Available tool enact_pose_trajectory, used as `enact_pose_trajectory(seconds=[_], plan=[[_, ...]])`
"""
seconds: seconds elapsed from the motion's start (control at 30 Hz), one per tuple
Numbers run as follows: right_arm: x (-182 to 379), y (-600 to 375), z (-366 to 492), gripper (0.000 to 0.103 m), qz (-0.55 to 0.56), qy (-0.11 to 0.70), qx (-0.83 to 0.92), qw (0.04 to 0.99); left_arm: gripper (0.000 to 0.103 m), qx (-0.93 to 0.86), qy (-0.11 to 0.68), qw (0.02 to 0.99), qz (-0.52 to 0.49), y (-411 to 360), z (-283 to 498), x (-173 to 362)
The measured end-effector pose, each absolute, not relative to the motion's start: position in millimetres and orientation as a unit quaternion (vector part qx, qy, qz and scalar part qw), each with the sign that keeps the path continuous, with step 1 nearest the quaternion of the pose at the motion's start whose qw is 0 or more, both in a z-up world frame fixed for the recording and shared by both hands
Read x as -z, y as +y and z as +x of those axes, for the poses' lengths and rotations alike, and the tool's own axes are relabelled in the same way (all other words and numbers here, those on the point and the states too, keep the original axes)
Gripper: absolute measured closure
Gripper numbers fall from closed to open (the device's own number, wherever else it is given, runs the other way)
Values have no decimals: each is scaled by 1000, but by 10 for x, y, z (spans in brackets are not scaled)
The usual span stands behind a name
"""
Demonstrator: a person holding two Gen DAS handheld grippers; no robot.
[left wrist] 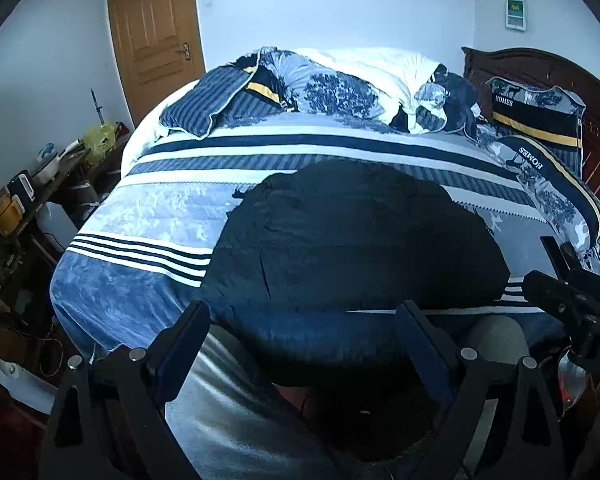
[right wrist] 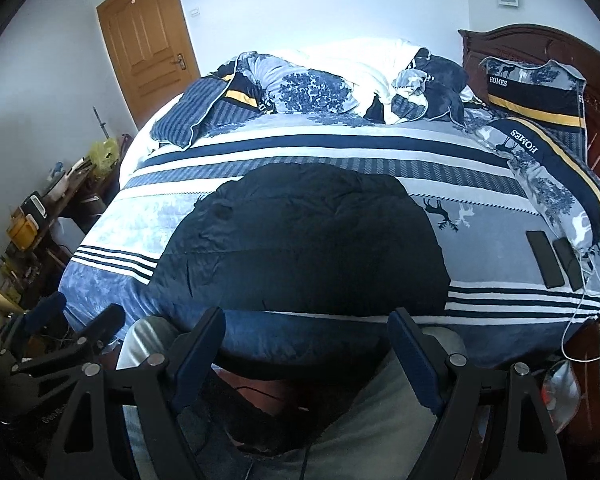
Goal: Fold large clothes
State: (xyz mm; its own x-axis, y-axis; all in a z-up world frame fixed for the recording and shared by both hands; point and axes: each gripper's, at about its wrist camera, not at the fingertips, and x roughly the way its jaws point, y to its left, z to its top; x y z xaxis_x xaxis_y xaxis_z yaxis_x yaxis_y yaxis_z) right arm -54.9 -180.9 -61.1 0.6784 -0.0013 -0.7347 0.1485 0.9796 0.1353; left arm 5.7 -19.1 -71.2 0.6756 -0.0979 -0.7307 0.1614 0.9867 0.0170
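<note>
Where the striped blue bedspread [right wrist: 260, 148] covers the bed, one dark quilted garment [right wrist: 308, 240] lies spread flat across its near half, its near edge hanging over the bed's near side. Left gripper [left wrist: 304, 344]: released, jaws wide apart, held clear above the garment's near edge, grasping nothing. Right gripper [right wrist: 306, 344]: likewise released and empty, just off the same edge. Two dark phones [right wrist: 556, 258] lie side by side at the right of the bed, apart from the garment. Far side: rumpled duvet [right wrist: 340, 80], pillows lettered HOMES [right wrist: 536, 92] against the wooden headboard [right wrist: 540, 44]. Far left: wooden door [right wrist: 148, 40], shut.
</note>
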Motion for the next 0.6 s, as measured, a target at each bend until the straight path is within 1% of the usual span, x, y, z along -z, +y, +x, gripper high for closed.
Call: enact_pose_trajectory(seconds=[0.2, 0.6], plan=[[688, -1830, -442, 17, 84, 408, 43, 908, 9, 71, 406, 910, 49, -268, 175, 804], [885, -2034, -93, 17, 110, 420, 39, 900, 9, 66, 425, 900, 69, -410, 498, 1024]])
